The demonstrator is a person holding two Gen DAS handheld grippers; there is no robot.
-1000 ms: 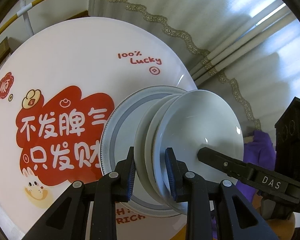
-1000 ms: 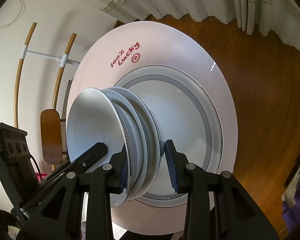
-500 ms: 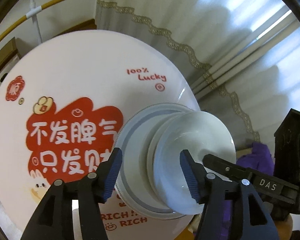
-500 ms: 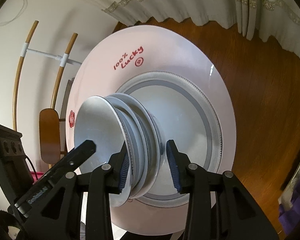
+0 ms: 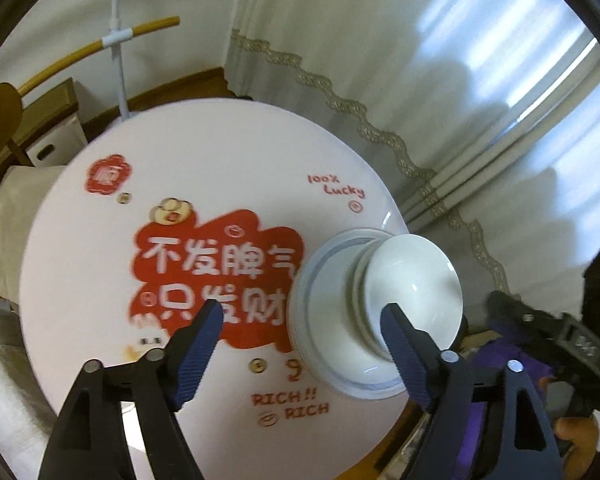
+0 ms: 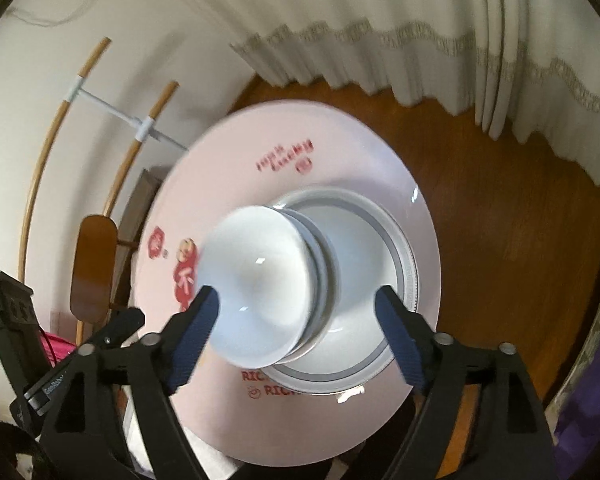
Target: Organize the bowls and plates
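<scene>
Left wrist view looks down on a round pink table [image 5: 112,248] printed with red characters and "100% Lucky". Near its right edge sits a stack: a grey-rimmed plate [image 5: 320,320] at the bottom, smaller dishes on it, and a white bowl [image 5: 414,284] on top. The left gripper [image 5: 304,312] hovers above, its jaws spreading wide with nothing pressed between the blue pads; one finger [image 5: 202,332] shows over the red print, the other over the bowl's near side, neither touching the crockery as far as I can see. Off to the right the other tool shows dark and blurred.

From the right wrist view the same stack stands on the table [image 6: 380,152], plate [image 6: 396,248] underneath and bowl [image 6: 256,280] uppermost. The right gripper [image 6: 296,304] is also letting go, jaws opening to either side of the stack and gripping nothing. The left gripper [image 6: 112,336] pokes in at lower left. Behind are a lace-edged curtain [image 6: 420,48], wood floor [image 6: 520,240] and a bamboo rack [image 6: 112,108] by the wall.
</scene>
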